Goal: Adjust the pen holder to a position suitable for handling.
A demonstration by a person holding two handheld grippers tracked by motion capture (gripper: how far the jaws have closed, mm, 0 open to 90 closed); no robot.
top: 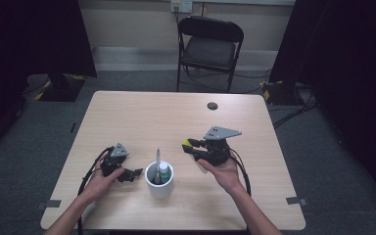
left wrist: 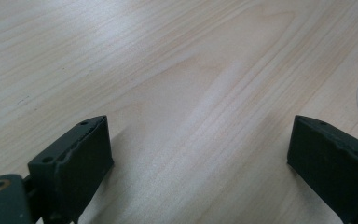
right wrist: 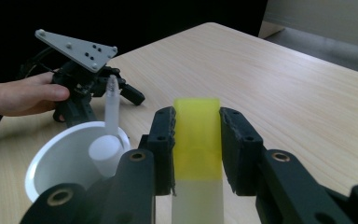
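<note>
A light wooden table (top: 142,112) seen from above, with a person's two forearms coming in from the near edge, each hand holding a black two-jaw gripper. The right gripper (top: 190,146) is raised a little off the table, right of centre, and its jaws are clamped on a yellow-capped marker (right wrist: 197,140): in the right gripper view the pads press both sides of the translucent yellow cap, with the marker's whitish body running down below them.

A white cup (top: 159,183) stands on the table near the front edge, between the two hands and just left of the held marker. Two things stand upright in it: a slim clear-capped pen (top: 158,160) rising above the rim, and a stubbier white-topped marker (top: 164,171) with some green on it.

The left gripper (top: 136,173) rests low on the table just left of the cup. Its jaws stand wide apart with only bare wood between them.

A black folding chair (top: 209,46) stands beyond the far edge.
</note>
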